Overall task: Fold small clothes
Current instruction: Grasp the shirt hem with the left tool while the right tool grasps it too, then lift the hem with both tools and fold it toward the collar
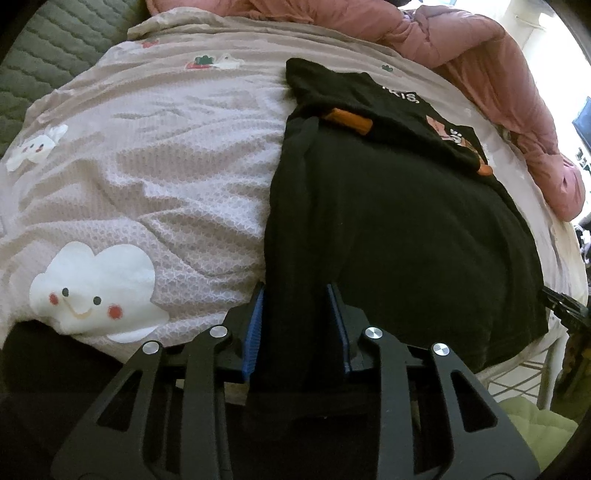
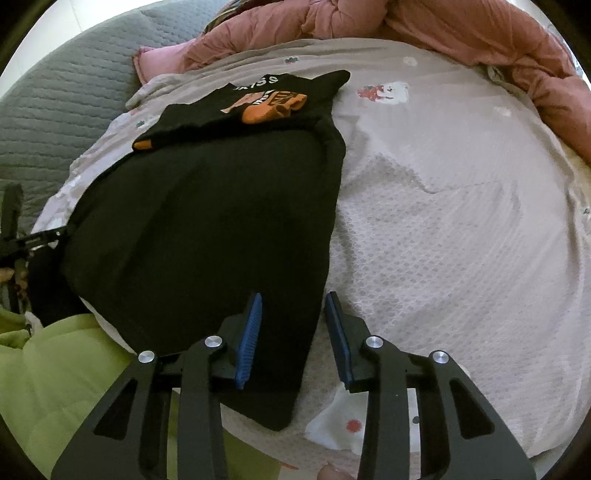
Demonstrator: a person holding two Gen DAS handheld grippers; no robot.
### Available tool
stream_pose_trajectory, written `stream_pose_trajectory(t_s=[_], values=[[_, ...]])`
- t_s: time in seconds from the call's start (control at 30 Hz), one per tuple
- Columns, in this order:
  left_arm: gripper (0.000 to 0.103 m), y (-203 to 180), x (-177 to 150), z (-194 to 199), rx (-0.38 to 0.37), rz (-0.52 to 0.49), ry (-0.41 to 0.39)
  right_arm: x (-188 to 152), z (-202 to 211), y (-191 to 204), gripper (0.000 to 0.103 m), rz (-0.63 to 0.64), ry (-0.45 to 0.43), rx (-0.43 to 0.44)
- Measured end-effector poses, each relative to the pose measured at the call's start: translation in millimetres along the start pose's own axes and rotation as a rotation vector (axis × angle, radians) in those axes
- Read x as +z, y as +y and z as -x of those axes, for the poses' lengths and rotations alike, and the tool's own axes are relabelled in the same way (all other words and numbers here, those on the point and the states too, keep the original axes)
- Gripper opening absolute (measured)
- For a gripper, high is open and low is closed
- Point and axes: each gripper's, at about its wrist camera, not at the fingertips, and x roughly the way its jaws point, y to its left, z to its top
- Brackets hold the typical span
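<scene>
From the left wrist view, one black T-shirt (image 1: 399,229) lies flat on a beige patterned bedspread (image 1: 177,177), its top part folded over so orange trim and white lettering show; a pink quilt (image 1: 491,62) is bunched along the far edge, a grey-green quilted cover (image 1: 48,62) sits at the far left, and a pale green cloth (image 1: 532,424) shows below the bed edge; three white cartoon patches are plain on the bedspread on this side; the left gripper (image 1: 299,295) points steeply down at the shirt's near left edge, its jaws narrow with a bunched ridge of black fabric filling the gap between the two blue pads; the other tool's black tip (image 1: 565,306) touches the shirt's right edge

From the right wrist view, the same T-shirt (image 2: 207,221) lies left of centre on the bedspread (image 2: 461,221), with the pink quilt (image 2: 461,33) behind and a grey quilted cover (image 2: 62,110) at the left; the right gripper (image 2: 293,306) tilts steeply down over the near corner; its jaws stand narrow, the left pad against the fabric, the right pad apart from it over bare bedspread; the left tool (image 2: 33,236) meets the shirt's far side
</scene>
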Motion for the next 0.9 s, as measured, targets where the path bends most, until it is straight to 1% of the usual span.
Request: stream_pose_trajectory(t_s=[0.17,0.2,0.23,0.27,0.3,0.33,0.37,0.43,0.57,0.73,0.9], values=[[0.027,5.3,-1.0,-4.5,-0.027,0.025,0.014,5.0,-6.3,-0.7,0.033,-0.025,-0.014,0.054],[0.026,7.5,-1.0,-4.8,-0.039,0.036,0.015,6.8,-6.4,0.3,0.031,-0.025,-0.019,0.061],[0.026,8.8,-1.2,-5.0,-0.045,0.043,0.015,8.2,-5.9,1.4,0.022,-0.022,-0.023,0.064],[0.024,9.1,-1.5,-4.6,-0.045,0.047,0.013,9.3,-4.8,2.6,0.013,-0.018,-0.029,0.072],[0.021,8.3,-1.8,-3.6,-0.039,0.045,0.011,10.7,-2.4,4.5,0.011,-0.009,-0.036,0.078],[0.013,6.9,-2.0,-2.1,-0.037,0.041,0.006,12.2,-0.1,6.0,0.01,0.001,-0.043,0.08],[0.008,5.4,-2.0,-0.6,-0.037,0.038,0.002,13.6,2.5,6.6,0.01,0.004,-0.052,0.086],[0.003,5.8,0.5,7.3,-0.051,0.044,-0.015,17.3,6.7,5.7,0.009,0.005,-0.073,0.103],[0.002,6.7,7.5,26.5,-0.092,0.057,-0.059,30.0,21.3,5.1,0.009,0.005,-0.136,0.15],[0.002,5.5,26.7,41.3,-0.142,0.086,-0.096,52.9,40.3,2.0,0.009,0.015,-0.229,0.178],[0.002,1.1,56.9,48.4,-0.138,0.095,-0.129,79.8,52.0,-10.1,0.009,-0.016,-0.319,0.197]])
